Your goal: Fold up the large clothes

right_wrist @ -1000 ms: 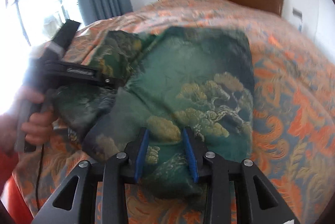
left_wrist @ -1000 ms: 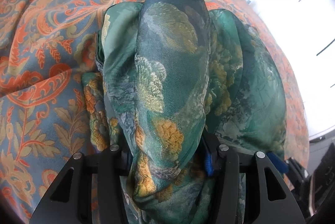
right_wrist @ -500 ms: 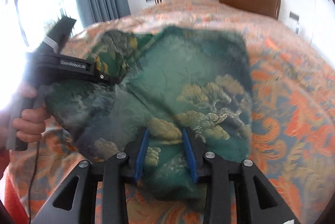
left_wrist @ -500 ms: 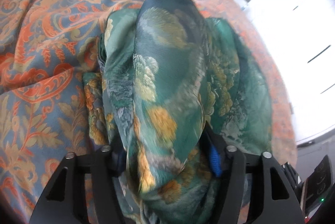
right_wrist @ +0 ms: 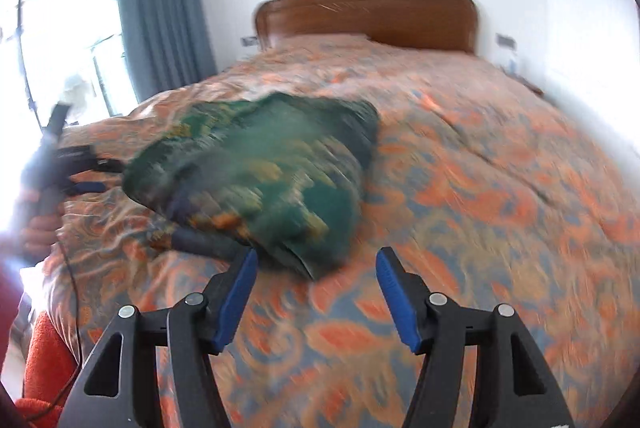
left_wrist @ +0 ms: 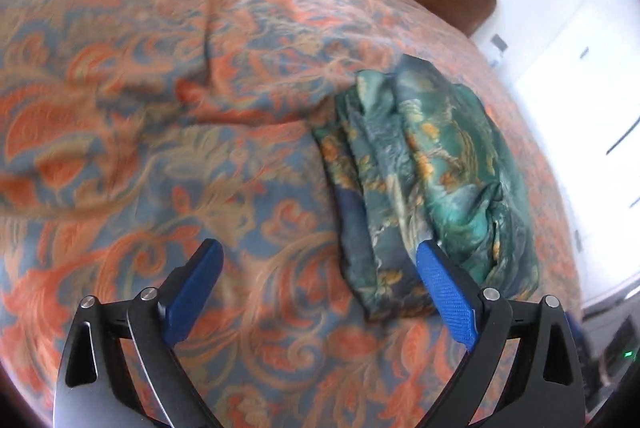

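Note:
A green garment with a gold tree print (left_wrist: 432, 180) lies folded in a bundle on the bed. My left gripper (left_wrist: 318, 252) is open and empty, its right finger beside the bundle's near edge. In the right wrist view the garment (right_wrist: 260, 172) lies just beyond my right gripper (right_wrist: 316, 260), which is open and empty. My left gripper (right_wrist: 76, 168) shows there at the far left, apart from the cloth.
The bed has an orange and blue patterned cover (left_wrist: 160, 108) and a brown wooden headboard (right_wrist: 368, 16). A blue curtain (right_wrist: 160, 20) and a bright window stand at the left. White walls lie behind and to the right.
Both grippers let go of the garment, opened and drew back. The garment now lies in a bundle on the bed.

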Demonstrator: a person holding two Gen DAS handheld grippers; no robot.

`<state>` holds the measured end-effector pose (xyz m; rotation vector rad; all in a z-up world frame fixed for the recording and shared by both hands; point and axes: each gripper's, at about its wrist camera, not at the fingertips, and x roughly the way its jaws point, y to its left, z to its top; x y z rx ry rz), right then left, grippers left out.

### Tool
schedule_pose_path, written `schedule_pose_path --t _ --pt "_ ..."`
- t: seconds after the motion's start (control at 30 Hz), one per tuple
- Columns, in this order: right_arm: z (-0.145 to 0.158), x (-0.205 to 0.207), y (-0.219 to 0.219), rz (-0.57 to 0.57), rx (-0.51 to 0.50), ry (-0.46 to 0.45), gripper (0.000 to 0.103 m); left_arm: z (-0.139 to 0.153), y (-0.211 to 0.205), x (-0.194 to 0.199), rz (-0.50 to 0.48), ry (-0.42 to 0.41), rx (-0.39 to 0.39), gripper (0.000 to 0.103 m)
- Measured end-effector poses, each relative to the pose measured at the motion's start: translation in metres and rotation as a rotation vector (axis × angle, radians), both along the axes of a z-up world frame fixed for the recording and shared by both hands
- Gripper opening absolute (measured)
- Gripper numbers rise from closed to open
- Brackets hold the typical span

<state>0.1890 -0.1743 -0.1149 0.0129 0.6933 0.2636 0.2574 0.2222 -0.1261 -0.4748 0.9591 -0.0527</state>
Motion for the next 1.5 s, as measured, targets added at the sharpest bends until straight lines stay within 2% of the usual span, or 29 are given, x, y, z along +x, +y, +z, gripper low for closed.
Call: schedule_pose_path --t 0.1,0.2,0.3,0.37,0.53,0.57,0.67,0.77,1.07,1.2,1.27,1.33,1.37,1.4,1.47,1.5 --pt "-0.012 0.002 -0.014 -0.049 0.034 0.065 0.063 -0.005 0.015 -0.001 0.019 -0.002 -0.111 0.098" --pt "-0.012 0.003 -0.014 -0.055 0.037 0.080 0.063 -0.008 0.025 0.004 0.031 -0.014 -0.216 0.098" --pt "-0.008 0.003 -0.003 -0.030 0.030 0.078 0.063 -0.005 0.022 0.011 0.045 -0.032 -0.237 0.098" --pt "-0.005 0.003 0.004 -0.013 0.033 0.075 0.063 0.000 0.017 0.013 0.068 -0.053 -0.172 0.098" --pt "-0.002 0.003 0.014 0.008 0.042 0.080 0.063 0.025 -0.010 0.002 0.150 -0.148 0.262 0.103" --pt "-0.001 0.002 0.016 0.010 0.037 0.077 0.063 0.025 -0.013 0.000 0.163 -0.146 0.300 0.103" --pt "-0.003 0.003 0.017 0.007 0.019 0.081 0.063 0.023 -0.013 0.002 0.136 -0.144 0.322 0.103" --pt "-0.006 0.005 0.016 -0.006 0.025 0.094 0.063 0.022 -0.011 -0.003 0.157 -0.158 0.367 0.103" --pt "-0.007 0.005 0.021 0.007 0.019 0.097 0.063 0.022 -0.013 -0.006 0.153 -0.149 0.410 0.103" --pt "-0.010 0.004 0.023 0.011 0.016 0.105 0.063 0.021 -0.016 -0.007 0.140 -0.142 0.399 0.103" --pt "-0.012 0.004 0.022 0.010 0.018 0.112 0.063 0.020 -0.010 -0.003 0.125 -0.132 0.323 0.102" --pt "-0.013 0.003 0.022 0.008 0.019 0.114 0.063 0.016 0.010 0.005 0.083 -0.131 0.074 0.102" --pt "-0.013 0.003 0.022 0.006 0.018 0.114 0.063 0.010 0.022 0.014 0.047 -0.114 -0.086 0.102" --pt "-0.013 0.002 0.021 0.005 0.017 0.113 0.063 0.005 0.029 0.021 0.025 -0.095 -0.187 0.102" --pt "-0.013 0.003 0.020 0.002 0.017 0.115 0.063 -0.008 0.038 0.041 -0.018 -0.060 -0.361 0.102" --pt "-0.014 0.003 0.019 -0.001 0.019 0.119 0.063 -0.011 0.039 0.047 -0.023 -0.055 -0.384 0.102"
